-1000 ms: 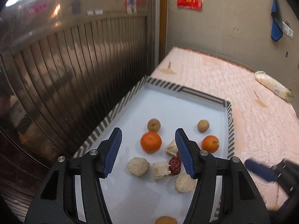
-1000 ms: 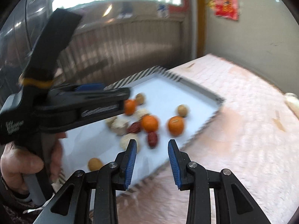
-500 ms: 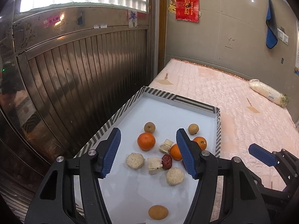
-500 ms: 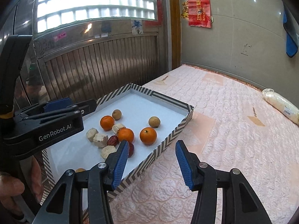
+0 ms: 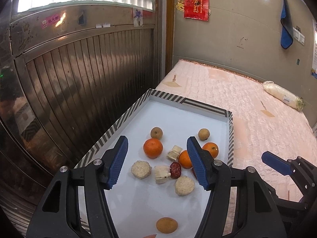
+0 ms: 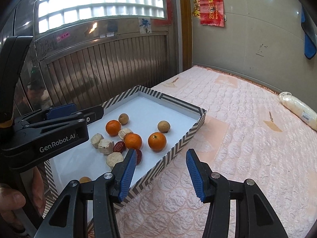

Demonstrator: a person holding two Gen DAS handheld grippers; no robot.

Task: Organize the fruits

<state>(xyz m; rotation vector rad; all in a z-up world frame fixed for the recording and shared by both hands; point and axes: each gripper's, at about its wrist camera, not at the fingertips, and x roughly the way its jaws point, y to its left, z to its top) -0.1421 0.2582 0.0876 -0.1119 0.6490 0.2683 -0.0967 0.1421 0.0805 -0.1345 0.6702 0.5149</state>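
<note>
i am hovering my left gripper (image 5: pixel 157 163) and right gripper (image 6: pixel 161 175), jaws open and empty, over the tray (image 5: pixel 128 115); next means lowering onto one orange (image 5: pixel 153 148).

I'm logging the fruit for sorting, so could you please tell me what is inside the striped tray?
The striped tray holds three oranges, three brown longans, four pale chunks and red dates. The right tool partly covers one date.

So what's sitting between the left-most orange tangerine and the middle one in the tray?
A pale cut chunk lies between the left-most orange tangerine and the middle one, clearest in the left wrist view.
</note>
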